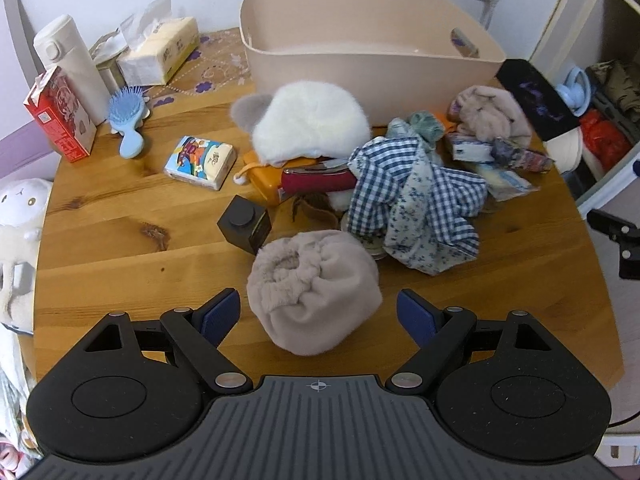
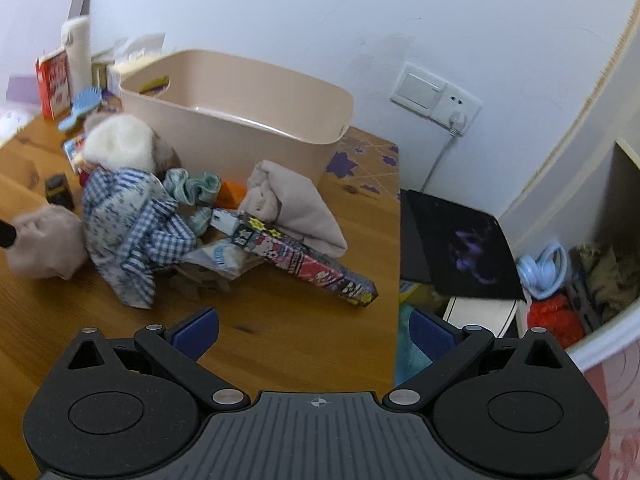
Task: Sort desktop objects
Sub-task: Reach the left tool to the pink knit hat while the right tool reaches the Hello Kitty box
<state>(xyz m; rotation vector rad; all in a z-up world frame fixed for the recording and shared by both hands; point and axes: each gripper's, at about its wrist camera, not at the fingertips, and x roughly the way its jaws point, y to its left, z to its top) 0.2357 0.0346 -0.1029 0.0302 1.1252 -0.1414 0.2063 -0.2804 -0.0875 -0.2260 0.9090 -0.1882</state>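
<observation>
Left gripper (image 1: 318,312), jaws spread around the beige fleece hat (image 1: 314,292); right gripper (image 2: 314,330) spread, idle. I risk pinching only loose fabric.

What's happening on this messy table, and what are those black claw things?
A person is tidying with two handheld grippers. The left gripper is open around a beige hat, not yet squeezing it. The right gripper hangs open near the table's edge, holding nothing. The beige bin behind the pile looks empty.
</observation>
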